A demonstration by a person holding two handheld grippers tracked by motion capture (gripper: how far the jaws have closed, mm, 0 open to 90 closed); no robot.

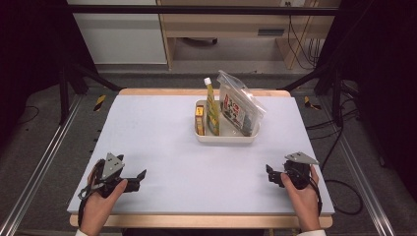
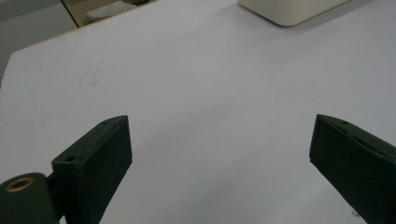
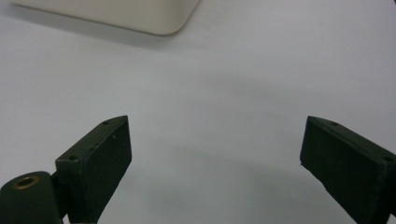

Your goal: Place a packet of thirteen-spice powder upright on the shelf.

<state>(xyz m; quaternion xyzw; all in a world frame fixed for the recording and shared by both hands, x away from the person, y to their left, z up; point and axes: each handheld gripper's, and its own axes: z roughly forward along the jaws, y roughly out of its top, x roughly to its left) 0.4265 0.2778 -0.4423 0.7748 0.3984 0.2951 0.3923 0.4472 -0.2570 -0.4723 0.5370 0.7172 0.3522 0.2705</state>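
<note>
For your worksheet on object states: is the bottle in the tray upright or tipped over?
Upright: the bottle stands in the tray, white cap on top.

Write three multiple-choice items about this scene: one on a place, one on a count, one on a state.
1. Where does the white tray stand?
A. far middle of the table
B. near left corner
C. on the floor

2. How many things stand in the tray?
A. one
B. three
C. six

3. How are the left tool and the right tool?
A. both open, holding nothing
B. both shut on a bag
C. one open, one shut

Answers:
1 A: the tray sits beyond both hands.
2 B: a small box, a bottle and a clear bag.
3 A: bare table shows between the jaws of each.
</note>
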